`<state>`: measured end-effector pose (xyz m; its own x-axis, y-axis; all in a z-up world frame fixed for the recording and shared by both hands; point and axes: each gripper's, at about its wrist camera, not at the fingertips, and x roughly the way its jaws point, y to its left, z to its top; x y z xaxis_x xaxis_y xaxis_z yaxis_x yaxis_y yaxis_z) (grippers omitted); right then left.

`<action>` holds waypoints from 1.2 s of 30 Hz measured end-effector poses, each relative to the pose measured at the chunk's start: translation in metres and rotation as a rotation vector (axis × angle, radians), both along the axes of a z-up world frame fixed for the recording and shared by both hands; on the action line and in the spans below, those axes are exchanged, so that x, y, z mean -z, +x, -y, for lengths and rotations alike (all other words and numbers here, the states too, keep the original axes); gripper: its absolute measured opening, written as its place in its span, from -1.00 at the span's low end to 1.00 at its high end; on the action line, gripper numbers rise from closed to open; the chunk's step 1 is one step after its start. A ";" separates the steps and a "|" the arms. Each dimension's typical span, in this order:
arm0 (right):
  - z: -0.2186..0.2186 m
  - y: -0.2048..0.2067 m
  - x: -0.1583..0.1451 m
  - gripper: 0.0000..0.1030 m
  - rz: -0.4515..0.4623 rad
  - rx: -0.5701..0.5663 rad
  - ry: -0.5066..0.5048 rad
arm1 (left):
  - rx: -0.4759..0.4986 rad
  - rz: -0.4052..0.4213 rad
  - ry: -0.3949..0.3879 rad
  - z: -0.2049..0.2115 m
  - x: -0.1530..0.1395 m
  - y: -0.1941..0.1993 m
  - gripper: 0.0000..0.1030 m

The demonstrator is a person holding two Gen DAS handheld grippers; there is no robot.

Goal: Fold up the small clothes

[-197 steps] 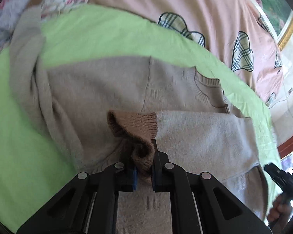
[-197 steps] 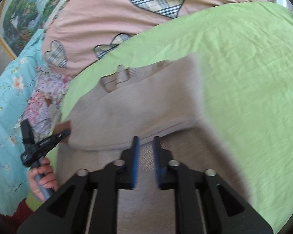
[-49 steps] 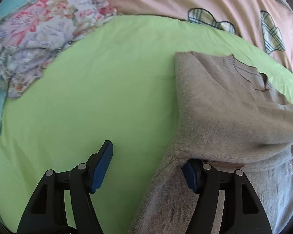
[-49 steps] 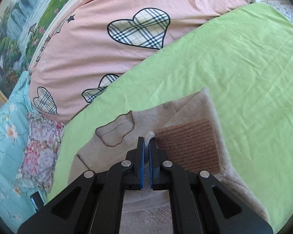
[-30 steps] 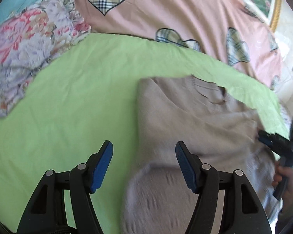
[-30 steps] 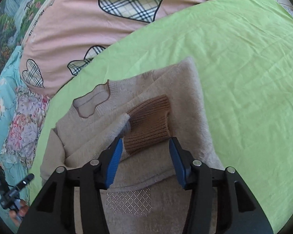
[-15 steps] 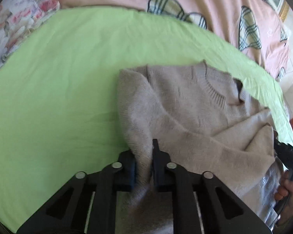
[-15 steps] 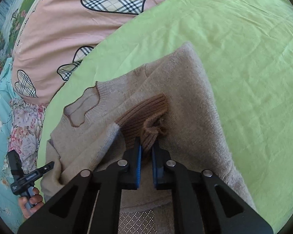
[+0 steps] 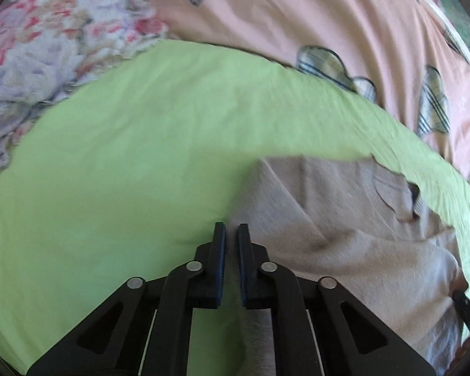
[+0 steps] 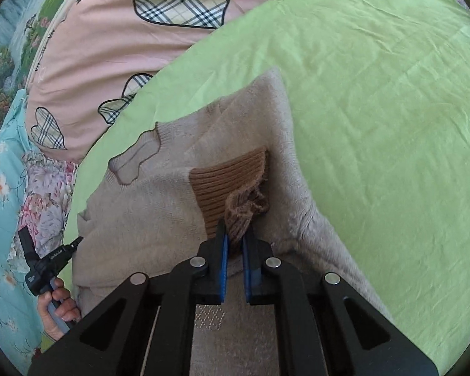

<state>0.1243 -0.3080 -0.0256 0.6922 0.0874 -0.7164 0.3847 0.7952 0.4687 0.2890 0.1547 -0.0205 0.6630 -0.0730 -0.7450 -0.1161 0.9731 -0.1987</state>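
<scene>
A beige knit sweater (image 10: 159,206) lies on a green sheet (image 10: 376,100), neck toward the pink quilt, with one sleeve folded across its chest. My right gripper (image 10: 234,237) is shut on that sleeve's brown ribbed cuff (image 10: 232,181), which bunches between the fingers. In the left wrist view the sweater (image 9: 344,219) fills the right side. My left gripper (image 9: 231,235) is shut at the sweater's left edge, with a thin strip of beige fabric between the pads. The left gripper also shows in the right wrist view (image 10: 51,260), at the sweater's far left side.
A pink quilt with plaid hearts (image 10: 159,28) lies beyond the sweater. A floral cloth (image 9: 47,44) and a blue flowered sheet (image 10: 0,206) lie to the left. Green sheet stretches to the right in the right wrist view and left in the left wrist view (image 9: 109,172).
Both grippers closed from open about a second ago. The right stays shut on the brown cuff. The left wrist view has swung left, so the sweater now sits further right.
</scene>
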 end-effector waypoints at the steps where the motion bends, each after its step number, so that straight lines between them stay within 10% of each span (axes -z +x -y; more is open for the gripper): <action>1: 0.000 0.000 -0.001 -0.83 0.002 -0.002 -0.009 | -0.028 -0.004 -0.011 -0.007 0.001 0.001 -0.94; 6: -0.001 0.001 -0.002 -0.83 -0.008 -0.018 -0.025 | 0.021 -0.021 -0.112 -0.025 -0.007 -0.007 -0.89; 11: -0.004 -0.002 -0.001 -0.82 -0.012 -0.023 -0.036 | 0.142 -0.081 -0.061 0.007 -0.013 0.009 0.30; 15: -0.005 -0.001 -0.002 -0.82 -0.008 -0.026 -0.032 | 0.152 -0.130 0.054 0.031 0.002 0.030 0.22; 17: -0.006 0.000 -0.004 -0.82 -0.005 -0.033 -0.038 | 0.164 -0.124 0.094 0.039 0.009 0.036 -0.86; 22: -0.010 0.002 -0.017 -0.82 0.039 -0.055 -0.075 | 0.086 0.023 0.084 0.034 -0.014 0.021 -0.89; 36: -0.001 -0.001 -0.001 -0.78 -0.019 -0.045 -0.044 | 0.091 -0.044 0.056 0.026 -0.011 0.001 -0.81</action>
